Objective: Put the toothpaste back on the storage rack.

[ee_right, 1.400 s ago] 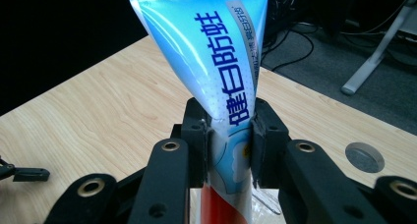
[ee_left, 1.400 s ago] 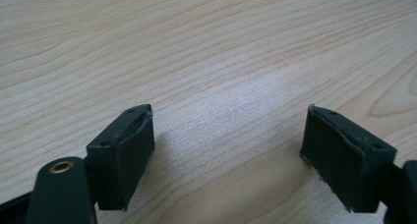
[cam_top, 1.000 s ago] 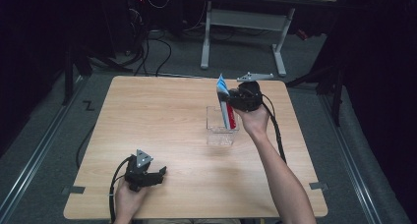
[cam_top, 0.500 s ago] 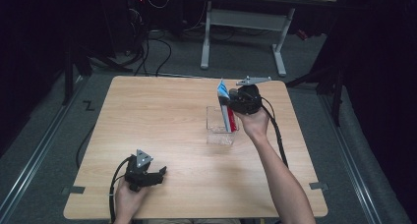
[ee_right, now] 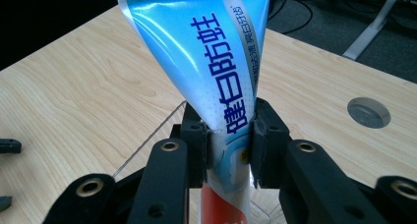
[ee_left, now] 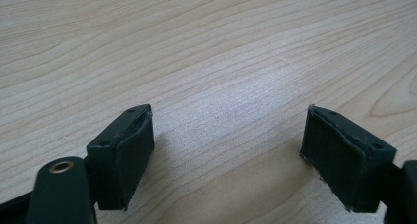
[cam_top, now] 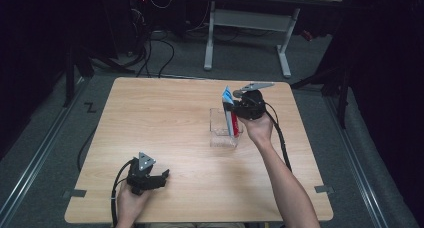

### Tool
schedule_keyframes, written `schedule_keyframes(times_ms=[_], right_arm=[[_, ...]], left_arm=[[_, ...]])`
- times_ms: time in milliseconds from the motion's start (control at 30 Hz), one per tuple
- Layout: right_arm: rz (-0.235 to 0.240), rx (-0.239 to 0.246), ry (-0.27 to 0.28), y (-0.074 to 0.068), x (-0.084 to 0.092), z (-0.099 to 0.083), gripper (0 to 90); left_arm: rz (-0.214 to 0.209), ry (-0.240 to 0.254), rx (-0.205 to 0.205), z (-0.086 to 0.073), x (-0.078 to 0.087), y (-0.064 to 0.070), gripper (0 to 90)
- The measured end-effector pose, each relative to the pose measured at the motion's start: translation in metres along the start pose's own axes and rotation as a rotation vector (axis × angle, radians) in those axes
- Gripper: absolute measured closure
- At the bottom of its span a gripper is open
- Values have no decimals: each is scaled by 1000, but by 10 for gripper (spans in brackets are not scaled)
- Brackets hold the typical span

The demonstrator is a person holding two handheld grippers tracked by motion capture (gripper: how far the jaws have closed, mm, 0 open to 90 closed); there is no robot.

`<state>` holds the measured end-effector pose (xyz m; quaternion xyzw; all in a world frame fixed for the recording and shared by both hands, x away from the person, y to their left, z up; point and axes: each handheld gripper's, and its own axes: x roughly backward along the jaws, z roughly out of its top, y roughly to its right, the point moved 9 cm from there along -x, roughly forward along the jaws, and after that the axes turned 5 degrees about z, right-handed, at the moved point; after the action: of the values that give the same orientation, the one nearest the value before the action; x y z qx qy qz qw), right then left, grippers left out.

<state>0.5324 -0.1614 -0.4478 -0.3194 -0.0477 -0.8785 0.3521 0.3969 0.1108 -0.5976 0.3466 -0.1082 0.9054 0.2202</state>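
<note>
Two pads of the right claw point(ee_right: 228, 145) pinch a blue toothpaste tube point(ee_right: 216, 62) near its red lower end, holding it upright in a clear plastic container point(cam_top: 222, 130) on the counter point(cam_top: 160, 123). Squeezed harder, the soft tube could buckle (or tip the light container). Far off, the left claw point(ee_left: 226, 150) rests wide, empty.

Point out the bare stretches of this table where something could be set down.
The widest free patch is the table left of the clear box, up to the far edge. Another runs along the near edge between the left gripper and the right forearm. It is crowded where the right gripper holds the toothpaste tube in the box.
</note>
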Motion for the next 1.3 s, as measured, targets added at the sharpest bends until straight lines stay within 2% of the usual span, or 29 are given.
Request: schedule_keyframes(times_ms=[300, 1000, 1200, 1300], right_arm=[[-8, 21, -25, -1, -3, -4, 715], [-10, 17, -78, -2, -13, -14, 706], [0, -13, -72, 1, -15, -21, 702], [2, -12, -73, 0, -15, -21, 699]], left_arm=[[0, 0, 0, 0, 0, 0, 204], [0, 1, 0, 0, 0, 0, 204], [0, 1, 1, 0, 0, 0, 204], [0, 1, 1, 0, 0, 0, 203]])
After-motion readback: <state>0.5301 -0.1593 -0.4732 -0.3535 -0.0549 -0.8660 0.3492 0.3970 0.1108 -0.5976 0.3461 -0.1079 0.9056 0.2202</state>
